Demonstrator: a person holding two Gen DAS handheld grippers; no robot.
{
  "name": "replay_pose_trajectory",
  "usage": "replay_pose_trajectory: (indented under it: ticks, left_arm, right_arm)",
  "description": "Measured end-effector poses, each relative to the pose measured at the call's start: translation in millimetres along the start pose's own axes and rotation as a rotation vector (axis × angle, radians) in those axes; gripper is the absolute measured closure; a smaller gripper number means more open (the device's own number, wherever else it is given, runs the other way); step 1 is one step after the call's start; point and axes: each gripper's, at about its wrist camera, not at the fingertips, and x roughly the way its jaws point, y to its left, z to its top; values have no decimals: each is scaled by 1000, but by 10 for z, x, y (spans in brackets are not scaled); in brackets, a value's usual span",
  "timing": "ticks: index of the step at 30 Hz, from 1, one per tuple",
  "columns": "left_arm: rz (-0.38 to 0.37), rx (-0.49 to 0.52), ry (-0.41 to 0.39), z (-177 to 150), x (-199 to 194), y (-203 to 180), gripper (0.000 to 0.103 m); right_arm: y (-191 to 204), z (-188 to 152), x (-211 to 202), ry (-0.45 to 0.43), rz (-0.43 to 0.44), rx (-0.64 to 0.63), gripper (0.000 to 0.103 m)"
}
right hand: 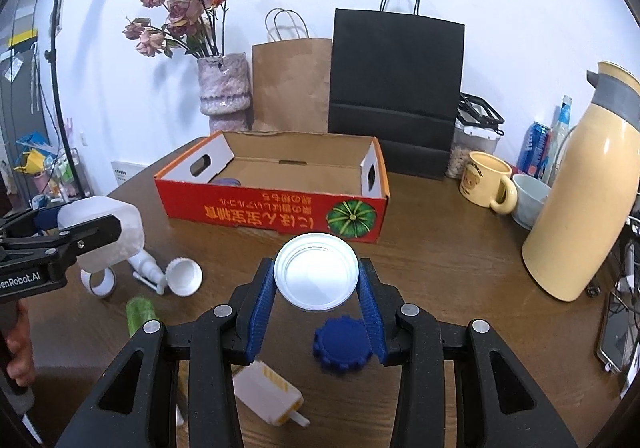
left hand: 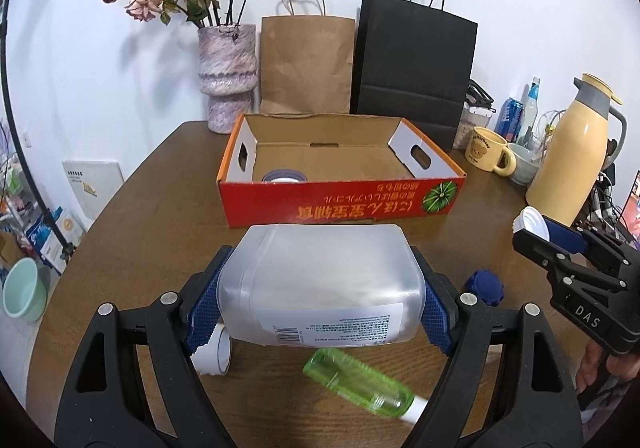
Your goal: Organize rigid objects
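My left gripper [left hand: 320,296] is shut on a large translucent plastic jug [left hand: 320,280], held above the table in front of the red cardboard box [left hand: 340,200]. It also shows in the right wrist view [right hand: 116,232]. My right gripper [right hand: 316,288] is shut on a white round lid [right hand: 316,274], held above the table before the box [right hand: 272,208]. A purple-rimmed item [left hand: 284,177] lies inside the box. On the table lie a green bottle [left hand: 356,384], a blue cap [right hand: 340,344], a white tape ring [right hand: 98,282], a white cap [right hand: 184,276] and a white-yellow item [right hand: 268,396].
A vase of dried roses [left hand: 228,76], a brown bag [left hand: 306,64] and a black bag [left hand: 416,60] stand behind the box. A yellow thermos [right hand: 580,216], a mug [right hand: 486,184], a bowl [right hand: 532,198] and cans stand at the right. A phone [right hand: 616,336] lies at the right edge.
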Motion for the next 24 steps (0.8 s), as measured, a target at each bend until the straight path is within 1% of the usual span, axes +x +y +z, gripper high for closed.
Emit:
replay_pose_trajectory:
  ticks: [16,24]
  left_arm:
    - [12,-16,-28,359,235,-43,24]
    - [31,-45,-31,496,410,-19,24]
  right_arm:
    - [44,310,254,-30,3,12,58]
    - [45,436,420,-35,11,23,58]
